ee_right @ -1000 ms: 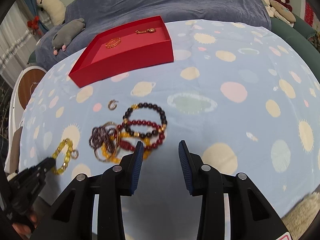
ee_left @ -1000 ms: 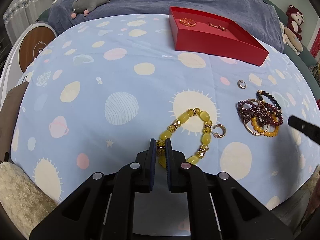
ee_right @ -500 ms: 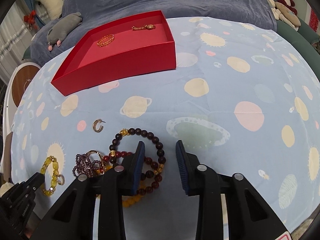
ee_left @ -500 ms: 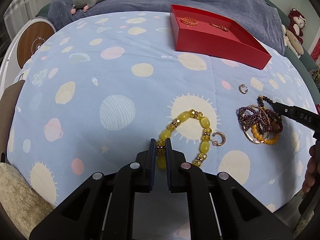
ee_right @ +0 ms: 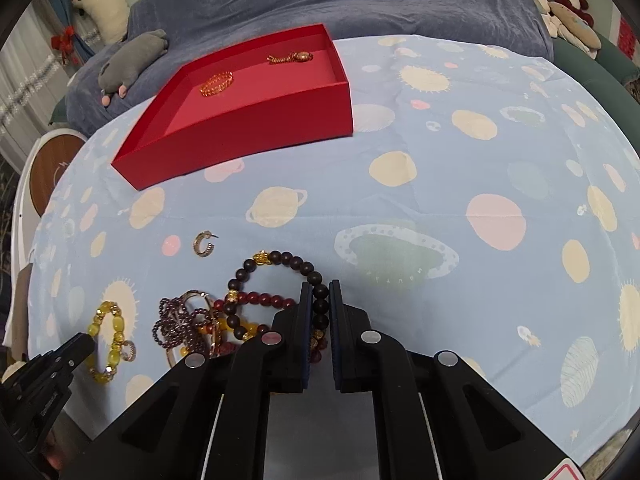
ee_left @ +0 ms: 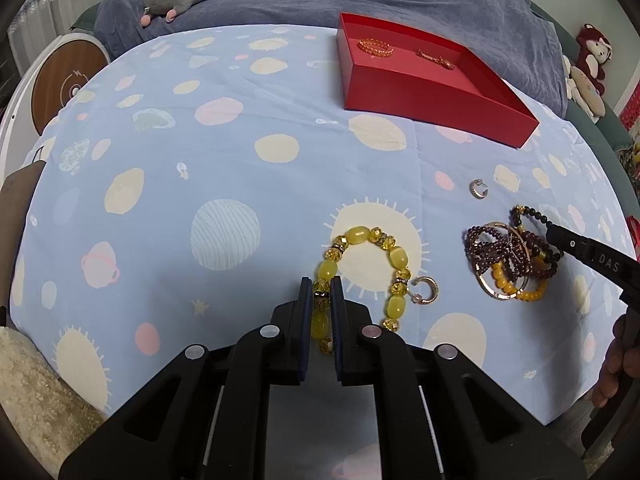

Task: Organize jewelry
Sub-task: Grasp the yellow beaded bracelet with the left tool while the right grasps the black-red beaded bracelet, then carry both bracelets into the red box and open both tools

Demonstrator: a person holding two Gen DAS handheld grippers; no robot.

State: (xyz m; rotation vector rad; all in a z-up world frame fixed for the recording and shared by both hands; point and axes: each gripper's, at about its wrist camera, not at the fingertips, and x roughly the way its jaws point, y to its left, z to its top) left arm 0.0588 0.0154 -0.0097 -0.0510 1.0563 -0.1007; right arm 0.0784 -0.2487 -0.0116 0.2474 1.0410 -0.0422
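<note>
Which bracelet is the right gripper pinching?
The right gripper pinches the dark brown bead bracelet with gold charms. The yellow bracelet lies apart, pinched by the left gripper.

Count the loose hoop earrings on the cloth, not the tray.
2. One silver hoop earring lies alone between the red tray and the bracelet pile. One gold hoop earring touches the yellow bracelet. More may hide in the pile.

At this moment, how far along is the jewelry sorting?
Two gold pieces already lie in the red tray. Left tongs pinch the yellow bracelet; right tongs pinch the dark bead bracelet. The tangled pile and two hoop earrings remain.
</note>
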